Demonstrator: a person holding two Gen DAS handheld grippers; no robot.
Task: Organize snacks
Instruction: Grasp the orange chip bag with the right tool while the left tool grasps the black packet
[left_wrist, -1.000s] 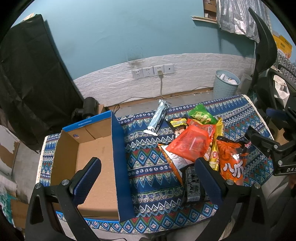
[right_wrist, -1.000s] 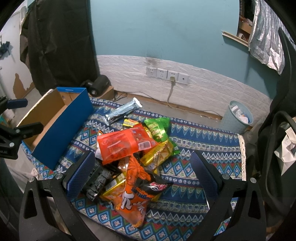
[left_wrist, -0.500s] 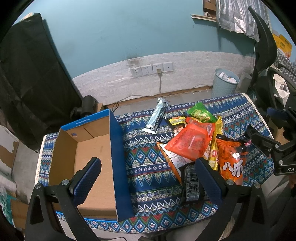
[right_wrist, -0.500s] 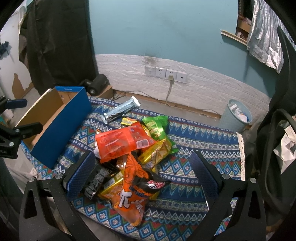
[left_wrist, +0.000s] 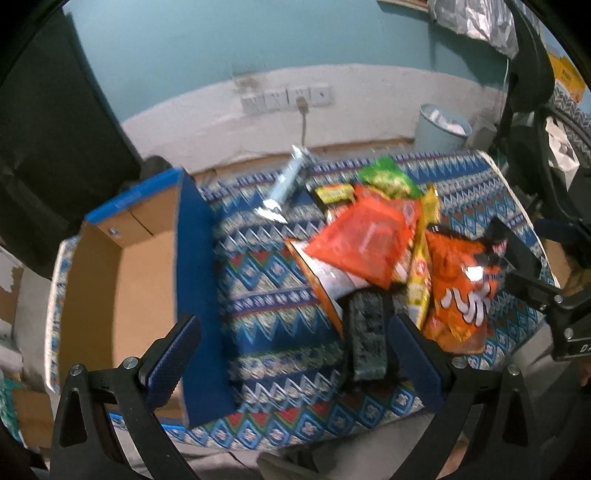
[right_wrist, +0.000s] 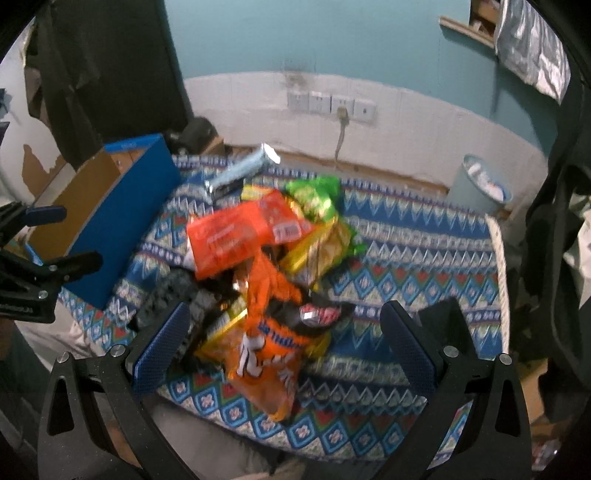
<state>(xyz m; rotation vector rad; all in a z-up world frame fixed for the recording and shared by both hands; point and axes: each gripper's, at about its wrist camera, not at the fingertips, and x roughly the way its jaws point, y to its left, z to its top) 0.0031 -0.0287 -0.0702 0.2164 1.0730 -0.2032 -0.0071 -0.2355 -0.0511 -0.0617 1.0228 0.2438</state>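
We hold left gripper (left_wrist: 291, 358) and right gripper (right_wrist: 282, 349) wide open, empty, above the snack pile (right_wrist: 266, 258), right of the open cardboard box (left_wrist: 122, 295) awaiting packets

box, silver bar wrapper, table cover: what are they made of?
Box: looks like corrugated cardboard, raw brown matte inside, blue printed outside.
Silver bar wrapper: likely metallised plastic film, shiny, with a crimped end.
Table cover: seems woven fabric, matte, patterned, pale edging at the right edge; blur leaves the weave unclear.
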